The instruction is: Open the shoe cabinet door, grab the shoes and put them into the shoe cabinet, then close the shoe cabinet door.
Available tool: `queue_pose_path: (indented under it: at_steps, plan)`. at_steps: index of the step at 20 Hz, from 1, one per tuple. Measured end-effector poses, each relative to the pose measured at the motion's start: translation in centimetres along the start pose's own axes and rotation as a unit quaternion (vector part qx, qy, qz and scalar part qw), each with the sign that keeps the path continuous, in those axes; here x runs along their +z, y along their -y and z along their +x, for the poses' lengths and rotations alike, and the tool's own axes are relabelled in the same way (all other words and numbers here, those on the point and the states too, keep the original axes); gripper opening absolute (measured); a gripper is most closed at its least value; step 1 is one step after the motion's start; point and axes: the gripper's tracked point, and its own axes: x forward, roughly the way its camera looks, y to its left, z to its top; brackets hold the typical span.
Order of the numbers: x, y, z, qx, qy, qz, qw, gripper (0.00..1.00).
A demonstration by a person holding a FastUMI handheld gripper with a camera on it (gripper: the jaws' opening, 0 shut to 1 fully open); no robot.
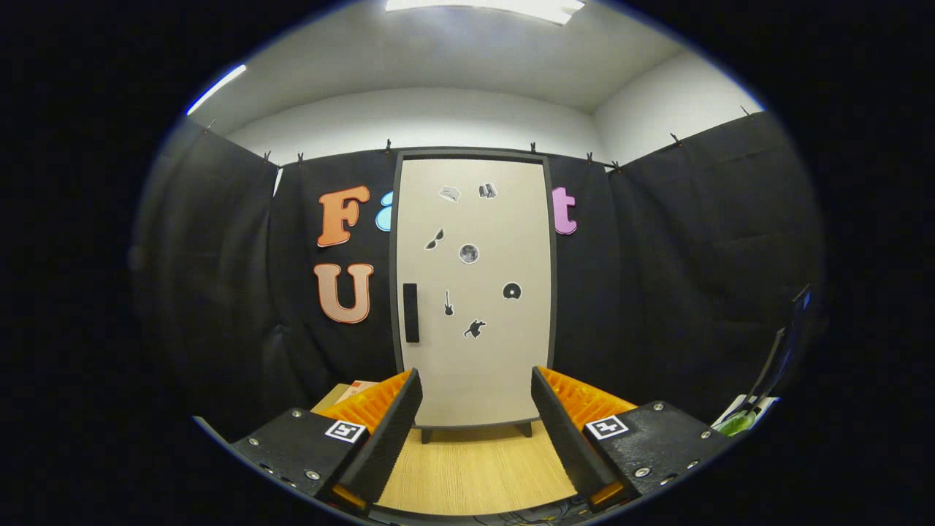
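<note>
A tall shoe cabinet [475, 292] stands on the wooden tabletop straight beyond my fingers, its pale door shut inside a dark frame. A dark vertical handle [410, 313] sits on the door's left side, about mid-height. Small dark stickers dot the door. My gripper [476, 398] is open, its two fingers spread wide with nothing between them, well short of the cabinet's base and short legs.
The wooden table [475, 467] stretches from my fingers to the cabinet. A cardboard box corner [358, 387] peeks out behind the left finger. To the far right stands a dark stand or screen [785, 351] with a green and white item [738, 422] at its foot.
</note>
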Motion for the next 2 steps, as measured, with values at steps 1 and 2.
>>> queue_pose_path:
  at_steps: [1,2]
  plan:
    - [-0.07,0.05,-0.10,0.000,-0.001,-0.001,1.000,0.94]
    - [-0.16,0.09,-0.19,0.000,-0.002,-0.005,1.000,0.94]
